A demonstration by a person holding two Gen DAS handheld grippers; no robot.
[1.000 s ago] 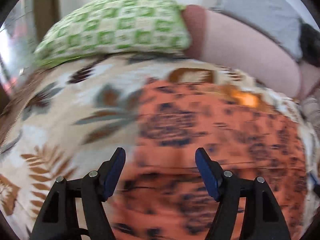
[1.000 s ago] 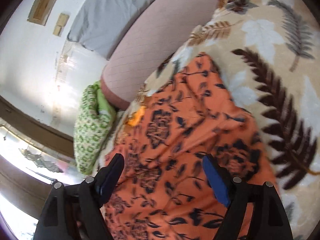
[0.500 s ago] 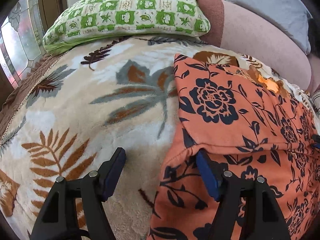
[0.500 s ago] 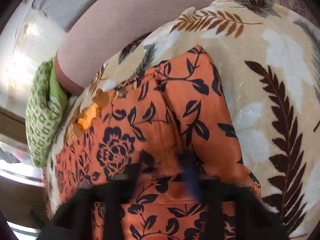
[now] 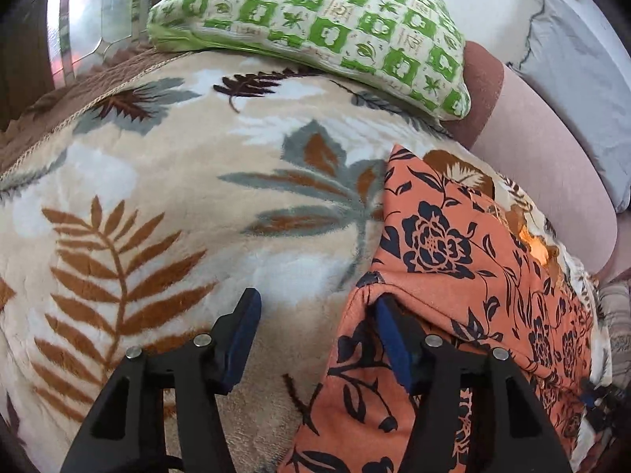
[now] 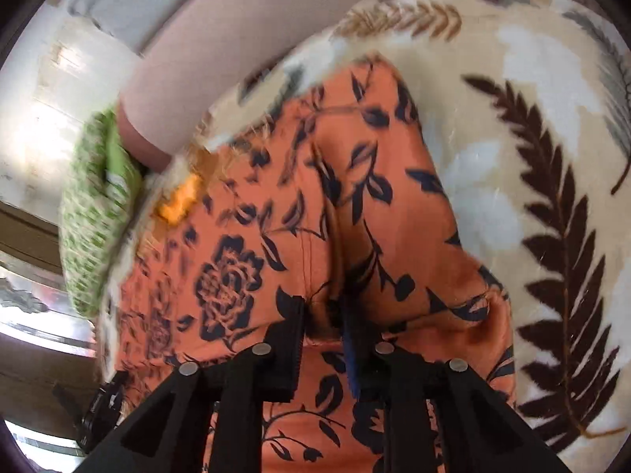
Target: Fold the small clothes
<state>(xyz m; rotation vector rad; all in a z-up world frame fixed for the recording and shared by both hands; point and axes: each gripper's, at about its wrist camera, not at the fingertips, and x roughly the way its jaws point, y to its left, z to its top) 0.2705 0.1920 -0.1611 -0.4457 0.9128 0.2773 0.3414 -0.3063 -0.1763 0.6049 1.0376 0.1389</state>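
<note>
Nearest the left wrist camera, the left gripper (image 5: 315,329) stands with its black arms and blue pads parted; its jaws have just been closing a little. One pad sits bare over the plush fleece blanket (image 5: 165,205), cream with rust fern fronds and grey leaves, while the other is tucked under a folded edge of the orange cotton garment with a navy flower print (image 5: 453,276). Nothing is pinched there: cloth lies between the jaws but the pads do not press it.

Over on the right wrist view, the right gripper (image 6: 323,327) is clamped tight on a raised ridge of that same garment (image 6: 355,205), the cloth bunching into soft creases where the pads meet. The garment lies spread on the blanket (image 6: 532,126), a dark brown fern running beside it.

Farther back, a plump cushion in a green-and-cream checked weave (image 5: 315,31) rests on the blanket's far edge, and beside it a smooth dusty-pink bolster (image 5: 544,165) curves away, with a rumpled grey sheet (image 5: 583,79) behind.
</note>
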